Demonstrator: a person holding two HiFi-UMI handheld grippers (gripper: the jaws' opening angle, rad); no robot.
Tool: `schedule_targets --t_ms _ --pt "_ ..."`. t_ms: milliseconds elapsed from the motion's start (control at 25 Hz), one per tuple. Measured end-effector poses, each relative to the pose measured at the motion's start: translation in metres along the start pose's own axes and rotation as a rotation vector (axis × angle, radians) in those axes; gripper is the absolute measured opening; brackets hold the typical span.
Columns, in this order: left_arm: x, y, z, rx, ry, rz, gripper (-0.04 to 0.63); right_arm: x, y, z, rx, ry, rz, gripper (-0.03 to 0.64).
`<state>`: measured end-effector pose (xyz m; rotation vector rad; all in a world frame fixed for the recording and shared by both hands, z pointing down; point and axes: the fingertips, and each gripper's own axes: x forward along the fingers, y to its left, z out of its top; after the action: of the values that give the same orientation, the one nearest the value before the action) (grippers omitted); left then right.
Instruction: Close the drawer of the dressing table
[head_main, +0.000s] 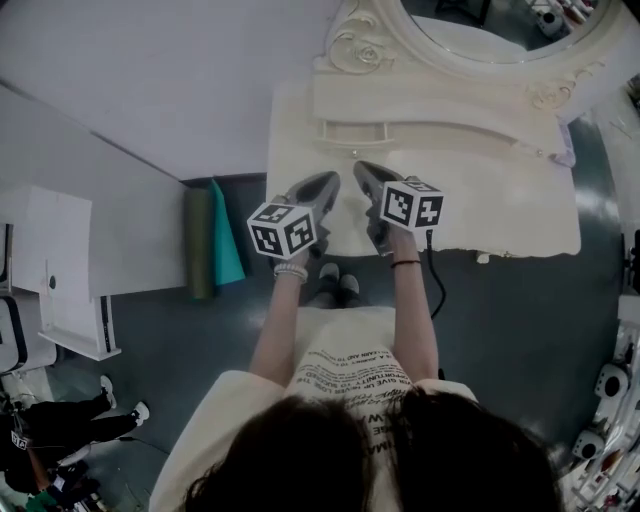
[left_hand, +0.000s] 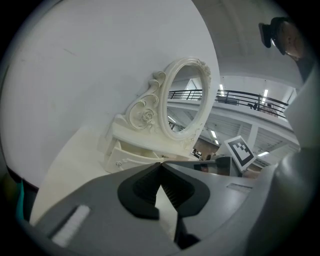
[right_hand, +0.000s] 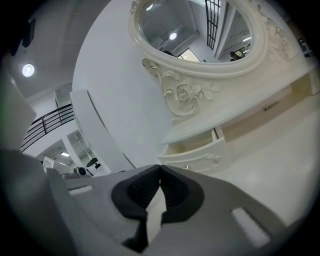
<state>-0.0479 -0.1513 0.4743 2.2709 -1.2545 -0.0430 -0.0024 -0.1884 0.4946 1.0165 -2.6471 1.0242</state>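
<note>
Grippers first: left gripper (head_main: 330, 180) and right gripper (head_main: 361, 168) are both clenched, jaws tip to tip, with nothing between them in either gripper view. Both hang side by side over the desk (head_main: 500, 215), on the near side of the drawer (head_main: 352, 131), pointing at it. Bare cream desk top lies between the tips and the drawer front, so no contact yet. The drawer stands pulled out toward the person, directly ahead of both grippers. Its long axis runs crosswise, parallel to the desk's near edge, and its front panel with a small knob (right_hand: 215, 158) faces the grippers. The right gripper looks a touch nearer to the drawer than the left. A straight push away from the person onto the front panel would likely shut it. Just behind the drawer rises the carved oval mirror (head_main: 500, 30), and behind that a plain white wall. Left of the drawer and down off the desk, green and teal rolled mats (head_main: 212, 240) stand by the wall on a grey floor (head_main: 500, 320). Farther left of the drawer is a white cabinet (head_main: 60, 270).
</note>
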Motion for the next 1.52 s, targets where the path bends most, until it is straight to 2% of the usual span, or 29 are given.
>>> schedule_targets --t_ms 480,680,1000,1520 --pt "0.01 0.011 -0.008 -0.037 0.039 -0.044 0.005 0.015 -0.017 -0.008 0.041 0.04 -0.085 0.029" --pt "0.013 0.016 -0.009 -0.043 0.053 -0.055 0.005 0.02 -0.027 -0.012 0.051 0.064 -0.15 0.066" --pt "0.019 0.025 -0.011 -0.048 0.081 -0.075 0.005 0.031 -0.041 -0.016 0.066 0.096 -0.205 0.138" --pt "0.028 0.037 -0.012 -0.057 0.112 -0.093 0.005 0.048 -0.046 -0.023 0.119 0.13 -0.21 0.14"
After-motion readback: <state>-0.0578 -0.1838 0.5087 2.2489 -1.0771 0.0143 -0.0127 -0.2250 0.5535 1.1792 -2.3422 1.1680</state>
